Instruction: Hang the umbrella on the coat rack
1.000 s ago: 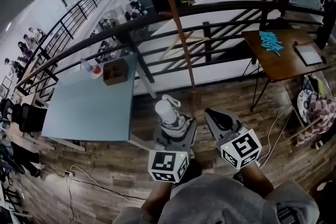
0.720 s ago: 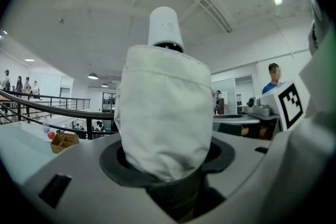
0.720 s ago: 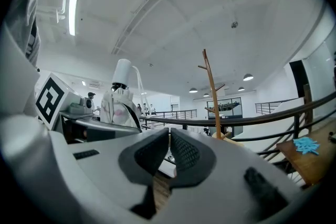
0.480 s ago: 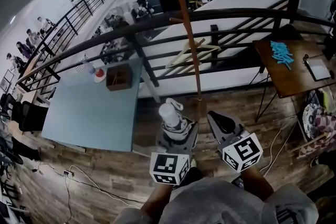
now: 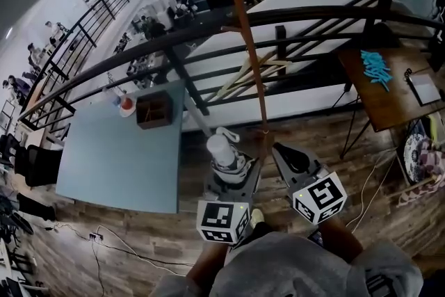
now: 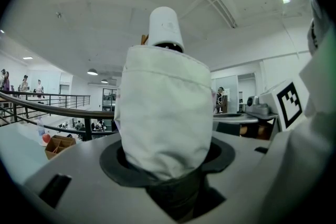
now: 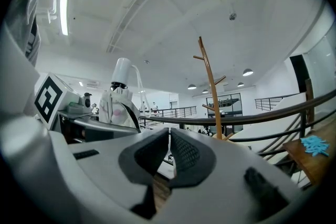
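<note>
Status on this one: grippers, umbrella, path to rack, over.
Left gripper shut on folded umbrella, upright. Right gripper shut, empty. Coat rack straight ahead before the railing, umbrella not yet hung. Nothing in the way.

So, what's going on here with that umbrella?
A person holds a gripping tool in each hand. The left gripper has its fingers clamped on a folded white umbrella, held upright. The right gripper is shut and empty. The wooden coat rack stands just ahead by the railing; nothing is hung yet.
</note>
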`<action>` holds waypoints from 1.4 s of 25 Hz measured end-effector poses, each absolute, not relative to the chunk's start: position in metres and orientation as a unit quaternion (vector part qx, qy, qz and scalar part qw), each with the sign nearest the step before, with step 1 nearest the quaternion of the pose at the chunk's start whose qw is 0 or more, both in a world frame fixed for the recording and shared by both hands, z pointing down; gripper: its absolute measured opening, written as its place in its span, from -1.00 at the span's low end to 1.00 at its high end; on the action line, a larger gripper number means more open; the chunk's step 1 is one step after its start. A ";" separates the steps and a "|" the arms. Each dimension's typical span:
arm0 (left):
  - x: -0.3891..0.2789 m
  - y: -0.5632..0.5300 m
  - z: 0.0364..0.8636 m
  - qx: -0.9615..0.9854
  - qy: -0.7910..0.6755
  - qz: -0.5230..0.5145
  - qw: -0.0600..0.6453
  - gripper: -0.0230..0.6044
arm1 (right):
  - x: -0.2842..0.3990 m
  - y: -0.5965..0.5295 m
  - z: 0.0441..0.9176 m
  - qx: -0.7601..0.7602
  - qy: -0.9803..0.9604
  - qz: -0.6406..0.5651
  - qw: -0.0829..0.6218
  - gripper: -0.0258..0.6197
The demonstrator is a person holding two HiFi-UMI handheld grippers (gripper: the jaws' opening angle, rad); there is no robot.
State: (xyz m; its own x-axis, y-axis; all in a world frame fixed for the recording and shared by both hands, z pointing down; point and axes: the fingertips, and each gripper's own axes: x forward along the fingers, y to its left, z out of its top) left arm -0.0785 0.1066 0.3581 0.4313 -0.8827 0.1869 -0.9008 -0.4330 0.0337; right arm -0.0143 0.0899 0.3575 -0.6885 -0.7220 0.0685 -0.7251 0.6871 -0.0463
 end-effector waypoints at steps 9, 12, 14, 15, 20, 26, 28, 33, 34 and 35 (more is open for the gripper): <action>-0.108 0.069 0.360 0.842 -0.532 0.069 0.065 -0.08 | -0.042 0.052 0.357 0.395 -0.918 0.029 0.028 -0.83; -0.118 0.059 0.360 0.842 -0.531 0.068 0.067 -0.08 | -0.052 0.042 0.357 0.395 -0.918 0.027 0.031 -0.83; -0.126 0.053 0.362 0.843 -0.529 0.068 0.068 -0.08 | -0.061 0.035 0.357 0.396 -0.917 0.025 0.034 -0.83; -0.130 0.050 0.363 0.844 -0.528 0.068 0.068 -0.08 | -0.066 0.032 0.357 0.396 -0.917 0.024 0.035 -0.83; -0.145 0.034 0.365 0.847 -0.525 0.056 0.069 -0.08 | -0.082 0.016 0.354 0.400 -0.916 0.000 0.040 -0.83; -0.158 0.017 0.367 0.850 -0.520 0.053 0.066 -0.08 | -0.093 0.003 0.356 0.407 -0.912 -0.005 0.042 -0.83; -0.159 0.014 0.367 0.851 -0.518 0.053 0.066 -0.08 | -0.095 -0.001 0.357 0.408 -0.912 -0.005 0.042 -0.83; -0.161 0.006 0.367 0.855 -0.512 0.053 0.067 -0.08 | -0.101 -0.009 0.355 0.411 -0.911 -0.006 0.042 -0.83; -0.162 0.005 0.367 0.855 -0.511 0.053 0.067 -0.08 | -0.102 -0.011 0.355 0.411 -0.911 -0.005 0.043 -0.83; -0.163 0.004 0.368 0.855 -0.511 0.053 0.068 -0.08 | -0.104 -0.012 0.355 0.412 -0.910 -0.004 0.043 -0.83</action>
